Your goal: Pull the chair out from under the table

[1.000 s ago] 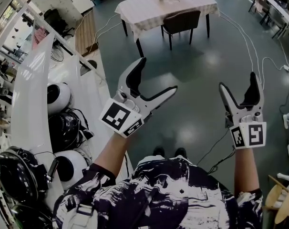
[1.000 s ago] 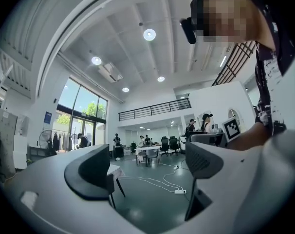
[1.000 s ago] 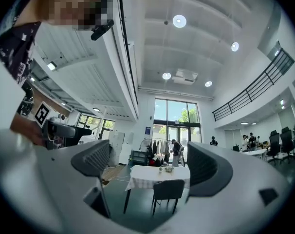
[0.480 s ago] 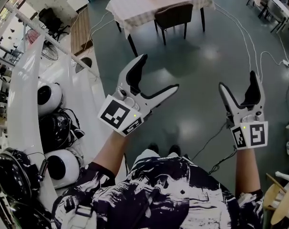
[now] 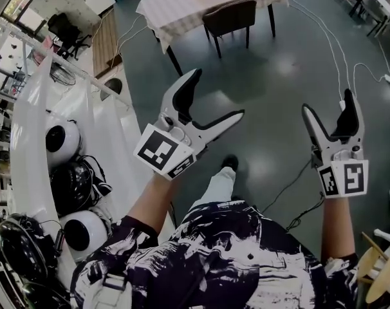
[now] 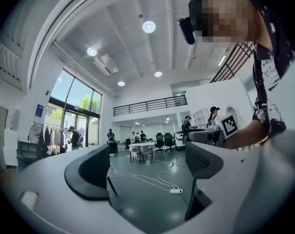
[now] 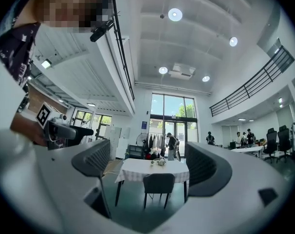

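Our left hand-held gripper [image 5: 215, 95] and right hand-held gripper [image 5: 329, 103] both gape wide, holding nothing. The chair [image 5: 228, 17] stands well apart, near twelve o'clock from the left and eleven from the right. It is tucked under the bench [image 5: 182, 5], back toward us. The right one's jaws frame it squarely. Only small flowers [image 7: 159, 162] sit on the bench.
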Available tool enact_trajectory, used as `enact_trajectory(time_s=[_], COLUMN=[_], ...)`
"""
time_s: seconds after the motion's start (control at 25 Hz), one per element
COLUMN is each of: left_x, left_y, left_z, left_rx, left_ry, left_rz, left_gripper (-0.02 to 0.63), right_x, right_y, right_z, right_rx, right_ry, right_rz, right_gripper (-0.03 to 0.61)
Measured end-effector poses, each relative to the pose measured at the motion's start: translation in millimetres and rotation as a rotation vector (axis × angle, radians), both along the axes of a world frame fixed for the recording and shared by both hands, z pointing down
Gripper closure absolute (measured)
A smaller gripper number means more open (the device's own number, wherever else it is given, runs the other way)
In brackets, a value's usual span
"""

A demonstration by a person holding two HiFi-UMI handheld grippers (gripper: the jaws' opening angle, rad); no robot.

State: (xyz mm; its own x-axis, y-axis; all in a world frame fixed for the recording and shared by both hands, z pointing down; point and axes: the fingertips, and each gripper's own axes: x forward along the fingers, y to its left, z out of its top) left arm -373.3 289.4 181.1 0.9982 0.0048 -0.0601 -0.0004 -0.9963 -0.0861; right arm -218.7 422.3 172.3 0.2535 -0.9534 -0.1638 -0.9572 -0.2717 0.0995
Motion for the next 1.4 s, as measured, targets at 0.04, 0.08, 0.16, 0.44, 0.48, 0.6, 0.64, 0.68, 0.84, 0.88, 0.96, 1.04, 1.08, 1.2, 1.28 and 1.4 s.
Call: enact_trajectory(time_s=[0.04,0.08,0.16,0.44,0.48,0.6,0.64,0.68,0.84,0.88,0.96,1.04,1.08,1.2,1.28,1.4], left_x=[9,19,41,124,136,167,176,184,209,216,230,243,250,275,297,336], left_y=[-7,-16,-36,-130,-143,-175,-184,-192,-217,-222,-229,-234,-236,-242,-248,-259], left_z=[4,7,13,20,23,30,31,32,32,32,32,31,32,36,39,39], left_rx=[0.0,-0.003,-0.01,-0.008,-0.009,-0.013,-0.013,-0.014,-0.022,-0.02,-0.018,-0.013,-0.009,0.007,0.015,0.015], left_ry=[0.0,0.0,0.006,0.007,0.003,-0.004,-0.005,-0.005,-0.009,-0.011,-0.011,-0.011,-0.013,-0.023,-0.032,-0.046], left_rz=[0.007,0.014,0.032,0.079,0.085,0.101,0.104,0.106,0.113,0.112,0.106,0.097,0.093,0.071,0.047,0.004], left_gripper=[0.154,0.155,0.154,0.155,0.155,0.155,0.155,0.155,0.155,0.155,0.155,0.155,0.155,0.155,0.155,0.155], right_x=[7,15,33,109,120,149,156,162,185,191,206,221,228,257,282,325], right_y=[-6,-12,-28,-117,-130,-162,-171,-178,-204,-209,-217,-224,-227,-239,-248,-262], right_z=[3,6,8,2,2,4,5,5,4,3,1,1,2,8,13,13], right_rx=[-0.004,-0.01,-0.021,-0.033,-0.031,-0.026,-0.025,-0.024,-0.034,-0.033,-0.029,-0.025,-0.021,-0.01,-0.005,-0.006], right_ry=[0.001,0.005,0.015,0.032,0.033,0.032,0.032,0.032,0.037,0.039,0.045,0.048,0.048,0.044,0.042,0.04], right_rz=[0.008,0.016,0.035,0.086,0.093,0.107,0.111,0.114,0.114,0.112,0.106,0.096,0.09,0.061,0.033,-0.008], right_gripper=[0.141,0.141,0.141,0.141,0.141,0.141,0.141,0.141,0.141,0.141,0.141,0.141,0.141,0.141,0.141,0.141])
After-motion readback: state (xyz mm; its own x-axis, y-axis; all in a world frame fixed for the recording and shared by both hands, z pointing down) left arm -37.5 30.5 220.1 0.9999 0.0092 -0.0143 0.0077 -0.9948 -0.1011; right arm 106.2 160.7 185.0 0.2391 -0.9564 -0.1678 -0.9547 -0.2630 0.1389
